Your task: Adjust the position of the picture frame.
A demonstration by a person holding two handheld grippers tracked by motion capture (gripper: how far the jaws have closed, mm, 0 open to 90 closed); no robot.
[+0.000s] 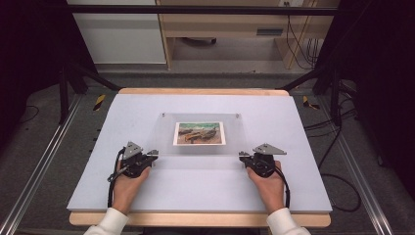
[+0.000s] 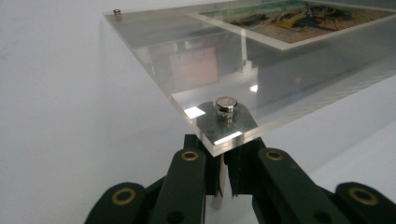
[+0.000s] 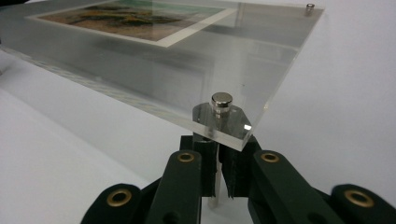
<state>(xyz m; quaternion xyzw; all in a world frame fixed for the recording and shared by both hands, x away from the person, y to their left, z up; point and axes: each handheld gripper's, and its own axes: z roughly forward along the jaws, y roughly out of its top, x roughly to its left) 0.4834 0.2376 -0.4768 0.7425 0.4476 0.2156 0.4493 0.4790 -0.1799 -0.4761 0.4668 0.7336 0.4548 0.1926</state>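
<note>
Pale lavender matting covers the wooden table (image 1: 195, 93), with a dim room of desks and cables beyond it. At the left, a hand (image 1: 123, 188) in a white sleeve holds the left gripper (image 1: 152, 155), whose black jaws are closed around the slim metal standoff post (image 2: 218, 201) under the near left corner of a clear acrylic photo frame (image 1: 166, 142); a shiny cap bolt (image 2: 226, 104) sits on top of that corner. Middle of the frame, sandwiched in the clear sheet, is a small landscape print (image 1: 199, 133) (browns, greens, a strip of teal). At the right, the other hand (image 1: 270, 188) holds the right gripper (image 1: 242, 155), likewise clamped on the post (image 3: 213, 198) beneath the near right corner. The frame lies centred on the mat, its near edge looking slightly raised. This seems to be the moment of taking hold, both corners secured. Next would come an even lift, both hands rising together so the sheet stays level and does not twist.
</note>
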